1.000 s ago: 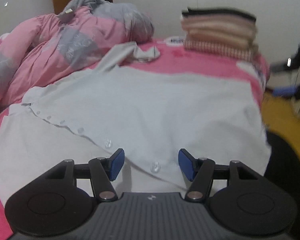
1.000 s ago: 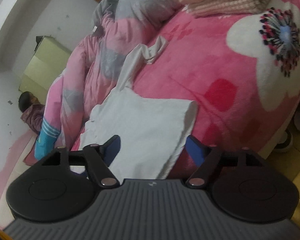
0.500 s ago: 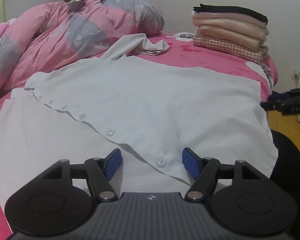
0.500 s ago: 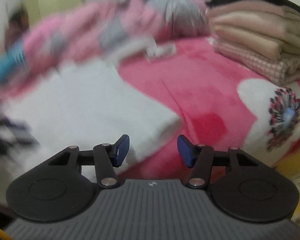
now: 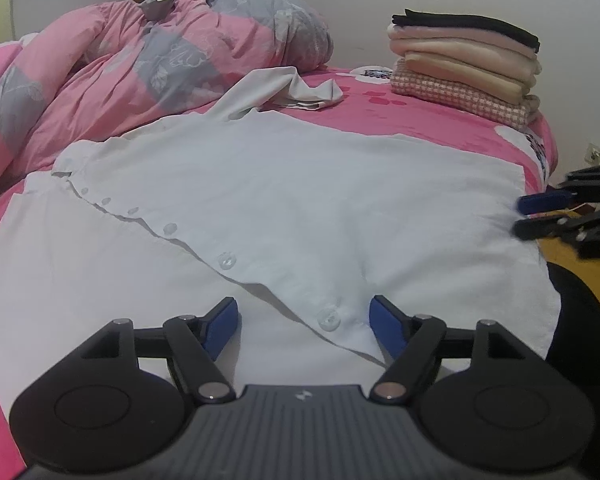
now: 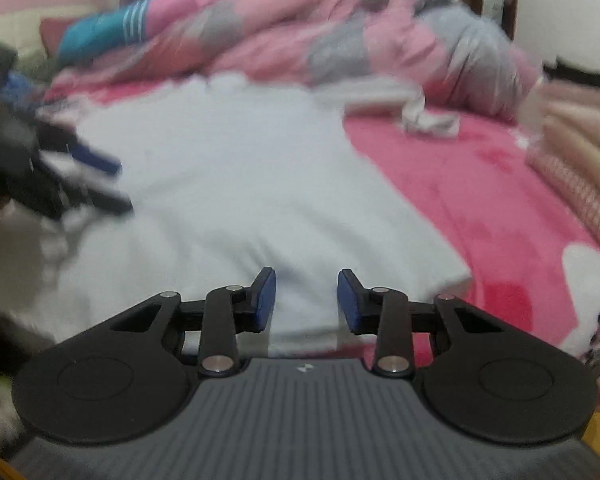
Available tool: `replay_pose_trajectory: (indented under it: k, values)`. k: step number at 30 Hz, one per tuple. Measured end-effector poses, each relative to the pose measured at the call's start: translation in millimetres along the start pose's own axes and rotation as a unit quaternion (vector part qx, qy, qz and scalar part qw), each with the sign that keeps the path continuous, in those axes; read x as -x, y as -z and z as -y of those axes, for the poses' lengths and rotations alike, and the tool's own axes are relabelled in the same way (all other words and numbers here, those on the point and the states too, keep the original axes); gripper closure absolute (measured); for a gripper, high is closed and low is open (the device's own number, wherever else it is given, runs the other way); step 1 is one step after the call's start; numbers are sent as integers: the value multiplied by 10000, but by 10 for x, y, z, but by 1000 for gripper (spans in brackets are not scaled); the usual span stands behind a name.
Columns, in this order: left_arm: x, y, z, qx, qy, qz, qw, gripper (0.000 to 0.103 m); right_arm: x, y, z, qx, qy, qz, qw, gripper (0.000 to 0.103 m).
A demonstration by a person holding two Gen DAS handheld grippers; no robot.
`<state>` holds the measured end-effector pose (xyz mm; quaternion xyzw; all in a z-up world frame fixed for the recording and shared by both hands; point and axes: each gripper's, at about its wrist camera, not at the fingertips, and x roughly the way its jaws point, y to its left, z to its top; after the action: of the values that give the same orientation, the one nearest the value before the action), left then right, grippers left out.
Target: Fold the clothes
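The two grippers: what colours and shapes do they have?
The left gripper and right gripper look alike: a grey ribbed body, black round-lobed plates, black link arms with silver pivot pins, and blue pads on the fingertips. A small white logo marks each body. No cables show.

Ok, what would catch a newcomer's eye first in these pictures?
A white button-up shirt spread flat across the pink bed, right ahead of the open left hand-held gripper. Behind it, a crumpled pink-and-grey duvet at the back left and a neat stack of folded clothes at the back right.

Rumpled pink-grey duvet on pink bedspread (white flower print); wooden floor beside.
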<state>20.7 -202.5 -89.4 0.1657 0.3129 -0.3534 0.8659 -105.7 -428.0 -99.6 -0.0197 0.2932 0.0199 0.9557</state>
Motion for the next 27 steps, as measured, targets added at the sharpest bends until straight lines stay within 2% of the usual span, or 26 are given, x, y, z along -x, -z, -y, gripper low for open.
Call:
replay_pose_trajectory:
  k: [3,4,7,10,12,14,17,20,24,27]
  values:
    - [1,7,-16,29,22,13,10000,28,190,35,172,53,746,-352,9966,73]
    - [-1,8,-19,36,24,17,10000,27,265,36,191,57,857,-365,9956,75]
    - [-13,9,-22,62,3,11,10000,25,420,-47,95,-64,439,60,9990,75]
    - [-11,-2,-21,55,-5,-9,10000,25,285,-162,-198,176,-349,430,9983,75]
    - [-6,4,-29,69,11,1,10000,25,75,-209,-319,395,-649,349,9965,75]
    - [0,14,-44,92,38,20,9999,24,-77,-182,-250,350,-640,100,9973,75]
    - [23,25,-81,135,83,62,9999,24,-2,-131,112,-423,-489,-31,9979,74]
    - [88,14,-138,210,98,117,9997,24,206,-157,400,-1087,-249,150,9937,73]
    - [245,-78,-333,450,181,313,9983,24,407,-352,669,-1912,-457,712,9779,73]
    - [277,-239,-556,723,249,496,9958,24,250,-649,710,-2112,-671,918,9708,73]
